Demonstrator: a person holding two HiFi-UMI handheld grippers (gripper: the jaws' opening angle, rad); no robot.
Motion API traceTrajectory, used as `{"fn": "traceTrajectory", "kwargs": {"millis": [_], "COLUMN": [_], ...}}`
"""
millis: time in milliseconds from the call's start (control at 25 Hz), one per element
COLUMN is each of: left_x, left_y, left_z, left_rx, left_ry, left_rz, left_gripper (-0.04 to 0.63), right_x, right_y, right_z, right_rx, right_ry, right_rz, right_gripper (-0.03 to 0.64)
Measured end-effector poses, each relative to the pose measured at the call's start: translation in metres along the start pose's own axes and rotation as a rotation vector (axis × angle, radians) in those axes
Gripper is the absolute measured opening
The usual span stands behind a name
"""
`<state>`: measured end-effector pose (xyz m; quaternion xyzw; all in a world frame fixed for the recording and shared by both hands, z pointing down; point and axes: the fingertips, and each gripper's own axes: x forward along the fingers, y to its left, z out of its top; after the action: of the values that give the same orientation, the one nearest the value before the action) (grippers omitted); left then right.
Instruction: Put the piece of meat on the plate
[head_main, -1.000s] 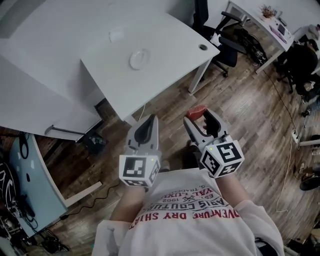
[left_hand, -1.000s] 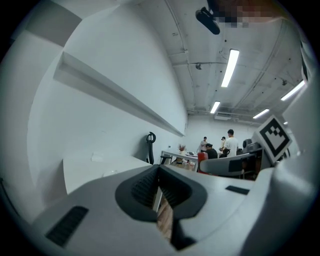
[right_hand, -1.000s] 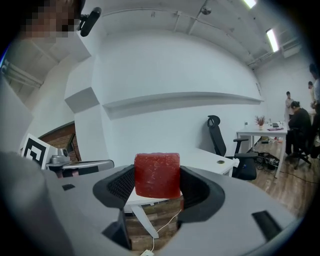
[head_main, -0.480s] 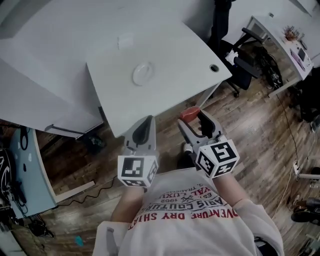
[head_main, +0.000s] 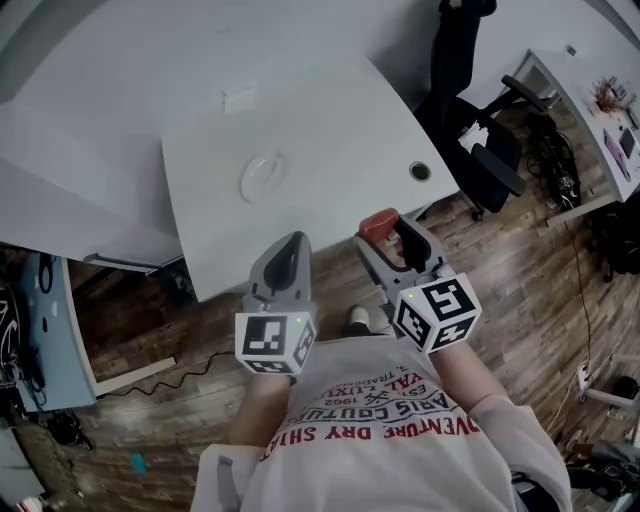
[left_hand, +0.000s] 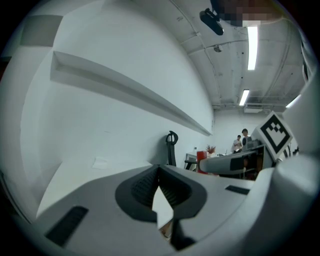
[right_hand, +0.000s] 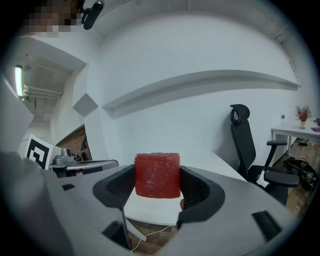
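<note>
A red block of meat (right_hand: 157, 175) sits clamped between the jaws of my right gripper (head_main: 385, 235); in the head view the meat (head_main: 379, 224) hangs just off the near edge of the white table (head_main: 330, 130). A small white plate (head_main: 262, 176) lies on that table, ahead and to the left of the meat. My left gripper (head_main: 288, 258) hovers at the table's near edge with its jaws together and nothing between them; in the left gripper view its jaws (left_hand: 159, 192) meet at the tips.
A black office chair (head_main: 480, 150) stands to the right of the table. A small paper label (head_main: 240, 97) lies beyond the plate, and a round cable hole (head_main: 420, 171) sits near the table's right corner. Wooden floor with a cable runs below. Another desk (head_main: 585, 95) stands far right.
Both grippers have come closer to the table's near edge; the meat stays held in the right one. The plate now appears farther left of the grippers.
</note>
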<state>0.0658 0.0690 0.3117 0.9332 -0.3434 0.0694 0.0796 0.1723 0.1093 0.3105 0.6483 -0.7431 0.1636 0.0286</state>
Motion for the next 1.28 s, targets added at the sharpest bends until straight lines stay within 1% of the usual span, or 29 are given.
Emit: {"fn": "traceTrajectory", "kwargs": {"millis": [120,240,400,560,920,1080,1280], "left_x": [0.020,0.035,0.048,0.064,0.120,0.138,0.151], "left_y": [-0.003,0.004,0.029,0.064,0.154,0.192,0.235], "left_z": [-0.005,-0.010,-0.016,-0.017,-0.006,-0.009,-0.019], "left_rx": [-0.011,-0.024,-0.046,-0.067,-0.102,-0.128,-0.127], "left_ry": [0.028,0.051,0.071,0.081,0.090,0.112,0.150], "left_rz": [0.035,0.073,0.130,0.166,0.157,0.150,0.166], "left_gripper": [0.005,0.005,0.005,0.005,0.005,0.005,0.005], "right_x": [0.011,0.029,0.061,0.100,0.204,0.248,0.294], "right_y": [-0.024,-0.039,-0.045,-0.041,-0.029,-0.019,-0.007], "right_z": [0.000,-0.003,-0.007,-0.002,0.015,0.013,0.010], "right_rx": [0.011,0.030,0.035,0.028,0.005,-0.011,-0.014], "right_ry": [0.023,0.051,0.084,0.105,0.163,0.215,0.247], "right_rz": [0.026,0.054,0.092,0.121,0.138,0.146,0.157], "right_gripper": [0.285,0.285,0.285,0.285,0.285,0.285,0.285]}}
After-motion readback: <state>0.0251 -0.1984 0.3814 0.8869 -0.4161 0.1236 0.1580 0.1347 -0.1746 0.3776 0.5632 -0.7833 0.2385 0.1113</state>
